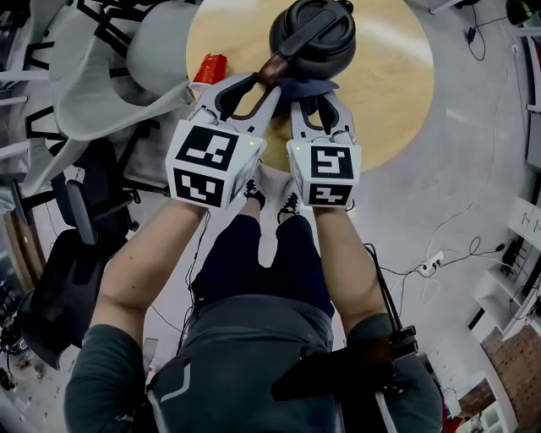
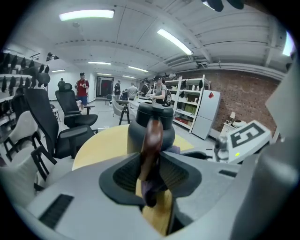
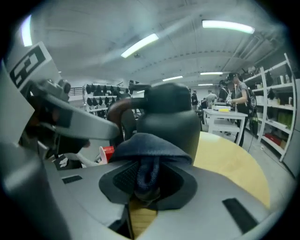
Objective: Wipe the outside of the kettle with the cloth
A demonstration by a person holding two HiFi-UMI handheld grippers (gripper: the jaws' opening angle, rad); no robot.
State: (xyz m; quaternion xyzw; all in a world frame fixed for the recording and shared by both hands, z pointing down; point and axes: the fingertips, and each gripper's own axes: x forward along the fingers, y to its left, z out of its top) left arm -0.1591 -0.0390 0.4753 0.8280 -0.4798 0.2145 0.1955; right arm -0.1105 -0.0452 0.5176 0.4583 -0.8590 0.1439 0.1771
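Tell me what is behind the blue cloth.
The dark kettle stands right behind the cloth, which the right gripper pinches. The cloth covers the kettle's lower near wall.

Bright ceiling lights (image 2: 86, 14), warped edges (right gripper view blurred).

A round wooden table (image 1: 397, 93) bears a dark kettle (image 1: 317, 34) and a red cup (image 1: 210, 68).

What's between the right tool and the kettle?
The dark blue cloth. The right tool pinches it, and it bunches up right in front of the kettle. The right gripper view shows it best.
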